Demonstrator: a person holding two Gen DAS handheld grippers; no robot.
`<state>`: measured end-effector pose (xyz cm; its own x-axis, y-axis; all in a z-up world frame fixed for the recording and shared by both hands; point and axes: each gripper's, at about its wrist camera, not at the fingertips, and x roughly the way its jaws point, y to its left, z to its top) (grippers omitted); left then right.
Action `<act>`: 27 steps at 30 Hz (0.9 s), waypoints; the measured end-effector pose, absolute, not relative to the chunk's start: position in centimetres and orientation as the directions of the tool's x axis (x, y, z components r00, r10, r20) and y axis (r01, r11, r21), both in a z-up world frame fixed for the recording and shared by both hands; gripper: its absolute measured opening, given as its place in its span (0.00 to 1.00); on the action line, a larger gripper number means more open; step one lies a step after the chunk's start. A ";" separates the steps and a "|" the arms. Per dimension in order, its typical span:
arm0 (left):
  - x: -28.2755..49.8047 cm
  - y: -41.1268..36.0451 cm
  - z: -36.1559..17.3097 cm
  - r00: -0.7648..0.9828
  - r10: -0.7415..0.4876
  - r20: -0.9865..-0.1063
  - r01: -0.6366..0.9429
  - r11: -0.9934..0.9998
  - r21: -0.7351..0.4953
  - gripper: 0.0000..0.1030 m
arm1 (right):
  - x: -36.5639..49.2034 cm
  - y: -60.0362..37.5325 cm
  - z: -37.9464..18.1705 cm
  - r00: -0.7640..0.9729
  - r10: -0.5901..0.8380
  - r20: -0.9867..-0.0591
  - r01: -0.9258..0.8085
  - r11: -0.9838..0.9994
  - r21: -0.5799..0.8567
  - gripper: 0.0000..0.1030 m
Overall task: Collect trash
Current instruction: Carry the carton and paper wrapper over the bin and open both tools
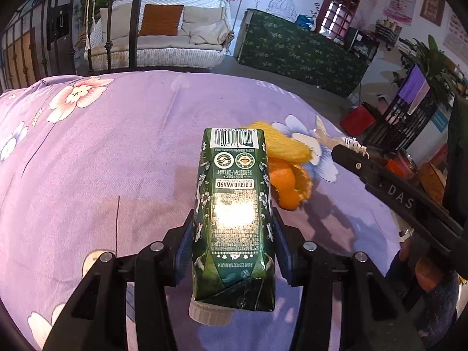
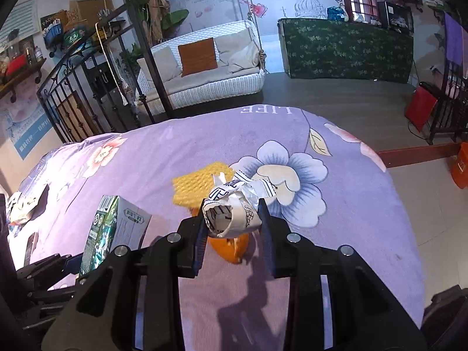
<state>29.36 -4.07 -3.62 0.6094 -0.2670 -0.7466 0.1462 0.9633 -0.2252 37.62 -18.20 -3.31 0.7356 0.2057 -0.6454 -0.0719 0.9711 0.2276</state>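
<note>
With the left claw clamping the green drink carton and the right claw pinching the crumpled wrapper above the bed, lift both clear of the orange peel without squeezing harder.

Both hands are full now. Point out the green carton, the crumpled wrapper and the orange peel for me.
green carton [image 1: 234,204]: left wrist view, on its printed top face.
crumpled wrapper [image 2: 234,212]: right wrist view, on its rolled white end.
orange peel [image 1: 288,182]: left wrist view, on its curled outer skin.

Sharp fisheye views, glare on the carton.
</note>
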 end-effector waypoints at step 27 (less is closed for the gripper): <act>17.9 -13.6 -1.6 0.569 -0.500 -0.653 0.455 0.853 -0.257 0.46 | 17.5 -30.3 -2.7 0.784 -0.020 -0.621 0.185 0.962 0.202 0.32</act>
